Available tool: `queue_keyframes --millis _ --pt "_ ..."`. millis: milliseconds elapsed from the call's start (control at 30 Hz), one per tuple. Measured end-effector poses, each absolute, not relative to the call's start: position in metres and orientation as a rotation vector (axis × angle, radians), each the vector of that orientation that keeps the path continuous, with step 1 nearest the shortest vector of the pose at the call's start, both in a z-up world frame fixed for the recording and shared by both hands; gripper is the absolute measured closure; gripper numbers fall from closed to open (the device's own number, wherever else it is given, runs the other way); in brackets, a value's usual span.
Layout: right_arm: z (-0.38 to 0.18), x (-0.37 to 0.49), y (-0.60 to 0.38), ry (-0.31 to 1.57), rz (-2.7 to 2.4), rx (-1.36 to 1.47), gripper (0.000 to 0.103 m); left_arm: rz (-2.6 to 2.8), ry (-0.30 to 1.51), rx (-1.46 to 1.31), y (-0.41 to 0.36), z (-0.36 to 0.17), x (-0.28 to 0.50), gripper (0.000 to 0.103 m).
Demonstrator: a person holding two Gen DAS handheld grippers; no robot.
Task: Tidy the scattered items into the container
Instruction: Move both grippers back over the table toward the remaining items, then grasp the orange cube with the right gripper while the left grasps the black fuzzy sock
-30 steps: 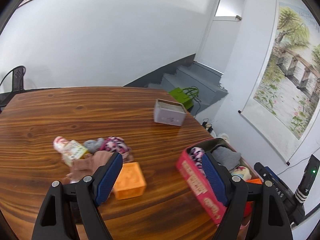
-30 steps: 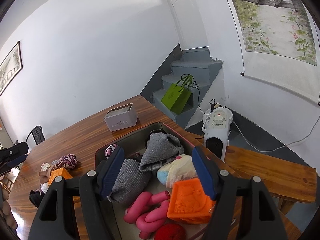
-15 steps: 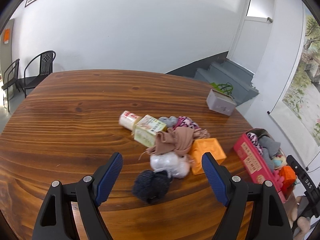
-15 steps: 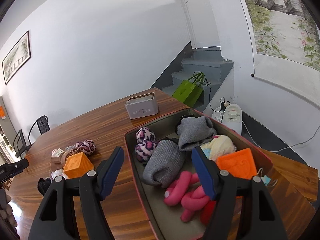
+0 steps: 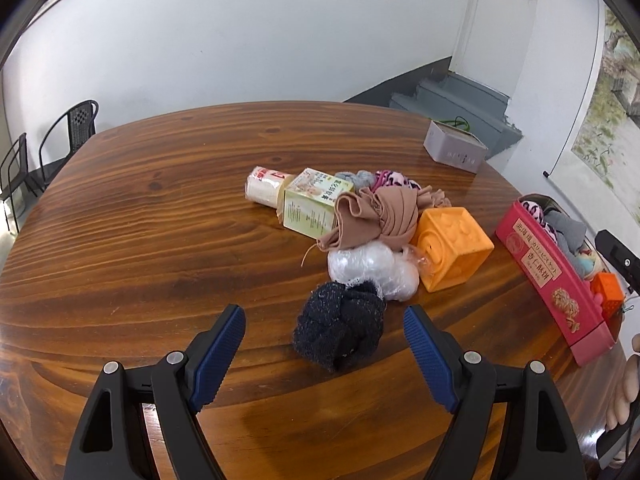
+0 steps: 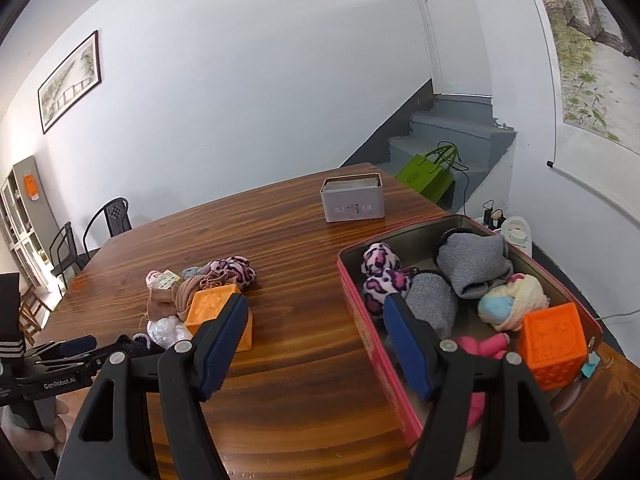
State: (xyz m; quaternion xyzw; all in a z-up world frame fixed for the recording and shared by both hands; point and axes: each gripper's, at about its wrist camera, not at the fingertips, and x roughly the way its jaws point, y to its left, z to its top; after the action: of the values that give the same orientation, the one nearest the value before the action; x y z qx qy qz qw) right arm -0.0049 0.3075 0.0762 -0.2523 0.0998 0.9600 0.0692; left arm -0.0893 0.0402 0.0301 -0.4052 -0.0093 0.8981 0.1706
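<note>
Scattered items lay in a pile on the wooden table (image 5: 140,220), the dark sock bundle (image 5: 340,328) nearest the left gripper (image 5: 324,320), whose jaws stood wide and empty. The red container (image 6: 360,320) at the right table edge carried gold characters (too small to read) only in the left view. The right gripper (image 6: 316,308), also wide and empty, showed "GenRobot.AI" on the other tool.

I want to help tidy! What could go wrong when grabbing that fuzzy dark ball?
The open left hand-held gripper frames the dark fuzzy ball, which touches the white plastic-wrapped bundle; closing might snag that too. The ball sits near the table edge, so a nudge could knock it off. The red box already looks crowded.
</note>
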Motion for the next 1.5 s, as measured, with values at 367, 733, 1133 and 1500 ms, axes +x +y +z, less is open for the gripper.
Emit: queue_keyframes --millis 367,733,1133,1500 --pt "0.068 -0.043 0.271 0.273 2.981 -0.936 0.029 2.491 0.001 -1.185 0.055 0.015 -0.096 0.020" --pt "0.058 -0.075 0.253 0.317 2.995 -1.044 0.029 2.474 -0.014 -1.198 0.059 0.008 -0.105 0.020" --pt "0.034 -0.112 0.241 0.322 2.966 -1.183 0.029 2.476 -0.049 -1.224 0.053 0.002 -0.112 0.020" --pt "0.013 -0.136 0.240 0.342 2.923 -1.283 0.029 2.461 -0.037 -1.234 0.058 -0.002 -0.115 0.020"
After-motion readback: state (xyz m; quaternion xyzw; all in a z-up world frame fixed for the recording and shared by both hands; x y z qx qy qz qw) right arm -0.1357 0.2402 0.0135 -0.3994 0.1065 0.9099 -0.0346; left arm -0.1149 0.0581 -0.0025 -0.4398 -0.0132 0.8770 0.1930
